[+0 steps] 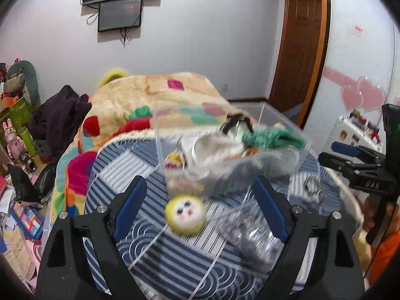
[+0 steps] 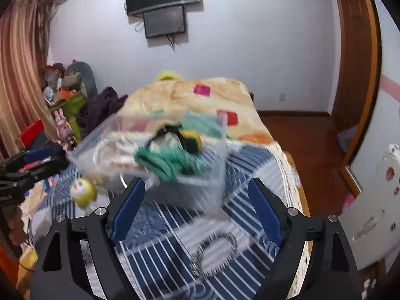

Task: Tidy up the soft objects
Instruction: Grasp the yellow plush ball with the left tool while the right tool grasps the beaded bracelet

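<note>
Bed (image 1: 155, 175) first: its blue striped quilt (image 2: 160, 257) is soft and uneven, and that is the root of most risks I see. On it sits the clear plastic box (image 1: 250, 160), which looks tilted toward me in both views, though blur makes the angle hard to judge. If it tips further, what is already inside could spill back out: the green knitted piece (image 1: 272, 137) and the white cloth (image 1: 212, 147) lie near its rim.

My left claw (image 1: 200, 207) is released, jaws wide and empty. My right claw (image 2: 195, 210) is likewise spread, holding nothing, with the box just ahead of it. The small yellow plush face (image 1: 185, 215) lies loose on the quilt, outside the box and in front of the left claw. It is round and squashy, so I judge a careless pinch could squirt it sideways or roll it off the bed edge.

Both claws work near each other around one box; I risk knocking the box or clashing claws if I reach with both together.
</note>
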A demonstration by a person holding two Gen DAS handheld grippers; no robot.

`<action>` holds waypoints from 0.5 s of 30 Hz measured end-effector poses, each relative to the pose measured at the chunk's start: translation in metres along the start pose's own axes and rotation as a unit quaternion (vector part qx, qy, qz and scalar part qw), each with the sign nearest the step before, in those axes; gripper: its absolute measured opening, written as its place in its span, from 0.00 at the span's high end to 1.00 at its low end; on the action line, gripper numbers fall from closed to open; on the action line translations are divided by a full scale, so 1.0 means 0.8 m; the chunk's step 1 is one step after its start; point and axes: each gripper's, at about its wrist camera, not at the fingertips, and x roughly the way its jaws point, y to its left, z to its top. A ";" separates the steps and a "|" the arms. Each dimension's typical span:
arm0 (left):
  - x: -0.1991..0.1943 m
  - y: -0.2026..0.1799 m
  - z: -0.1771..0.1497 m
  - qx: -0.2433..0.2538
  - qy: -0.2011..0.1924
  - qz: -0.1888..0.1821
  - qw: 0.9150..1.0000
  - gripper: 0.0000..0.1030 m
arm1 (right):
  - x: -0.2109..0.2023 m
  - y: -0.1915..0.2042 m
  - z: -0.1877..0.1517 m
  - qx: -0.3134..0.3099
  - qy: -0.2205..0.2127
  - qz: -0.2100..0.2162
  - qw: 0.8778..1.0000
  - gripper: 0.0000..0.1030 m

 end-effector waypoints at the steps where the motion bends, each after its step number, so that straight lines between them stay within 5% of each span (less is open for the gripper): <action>1: 0.005 0.001 -0.008 0.002 0.010 0.007 1.000 0.15 | 0.002 -0.003 -0.007 0.003 0.009 -0.001 1.000 0.20; 10: 0.039 0.024 -0.043 -0.029 0.065 0.015 0.997 0.18 | 0.031 -0.023 -0.068 0.023 0.091 -0.010 0.996 0.21; 15: 0.052 0.031 -0.047 -0.039 0.076 0.019 0.996 0.35 | 0.037 -0.028 -0.080 0.021 0.104 -0.014 0.994 0.43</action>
